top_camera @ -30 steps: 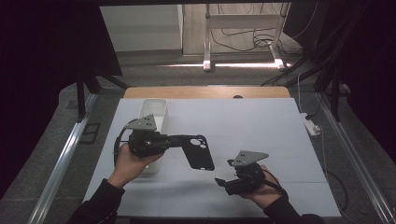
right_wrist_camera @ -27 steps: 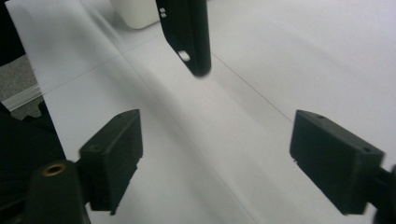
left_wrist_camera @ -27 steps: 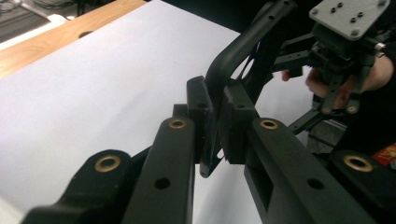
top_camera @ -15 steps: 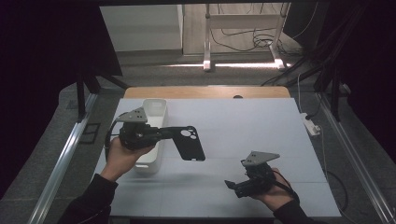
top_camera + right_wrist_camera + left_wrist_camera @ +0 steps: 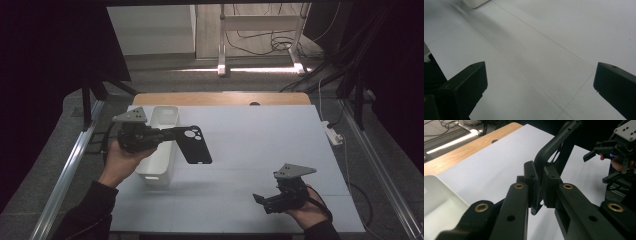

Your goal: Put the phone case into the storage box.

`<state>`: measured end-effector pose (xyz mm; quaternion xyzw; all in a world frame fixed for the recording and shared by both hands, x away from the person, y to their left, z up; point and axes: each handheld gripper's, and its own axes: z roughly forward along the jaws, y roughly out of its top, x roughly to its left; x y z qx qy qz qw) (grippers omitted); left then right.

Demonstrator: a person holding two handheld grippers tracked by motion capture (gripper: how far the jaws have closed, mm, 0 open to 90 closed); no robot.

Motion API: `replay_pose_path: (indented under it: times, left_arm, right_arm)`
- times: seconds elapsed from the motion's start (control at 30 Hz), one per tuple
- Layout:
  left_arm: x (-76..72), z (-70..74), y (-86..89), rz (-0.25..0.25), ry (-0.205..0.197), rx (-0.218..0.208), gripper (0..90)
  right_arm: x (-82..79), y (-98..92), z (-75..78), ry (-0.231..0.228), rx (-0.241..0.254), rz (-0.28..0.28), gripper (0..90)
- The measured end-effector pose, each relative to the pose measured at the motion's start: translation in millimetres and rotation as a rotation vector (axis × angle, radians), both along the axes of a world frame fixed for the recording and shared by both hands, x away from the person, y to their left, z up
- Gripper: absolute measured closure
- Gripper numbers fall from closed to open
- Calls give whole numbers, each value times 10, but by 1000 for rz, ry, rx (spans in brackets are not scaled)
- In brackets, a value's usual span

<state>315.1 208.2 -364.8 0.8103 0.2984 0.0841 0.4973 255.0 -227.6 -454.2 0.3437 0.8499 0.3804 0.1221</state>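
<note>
Nearest us, our right gripper [image 5: 265, 201] sits low over the counter [image 5: 260, 140], right of the white bin [image 5: 159, 150]; its jaws have just been opening, nothing between them. So the black phone case [image 5: 194, 146] is handed over: our left gripper [image 5: 167, 135] clamps it above the bin's right edge. The case's inner face is hard to make out.

the phone case [image 5: 194, 146] is plain black. the bin [image 5: 159, 150] is white. the table [image 5: 260, 150] is white with a wood-brown far edge.
</note>
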Motion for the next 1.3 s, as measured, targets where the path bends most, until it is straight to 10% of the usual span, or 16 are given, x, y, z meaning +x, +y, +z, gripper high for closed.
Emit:
replay_pose_path:
  times: [1.3]
  left_arm:
    - [36, 276, 827, 191, -31, 96, 832]
  right_arm:
    - [-172, -472, -36, -6, 22, -178, 0]
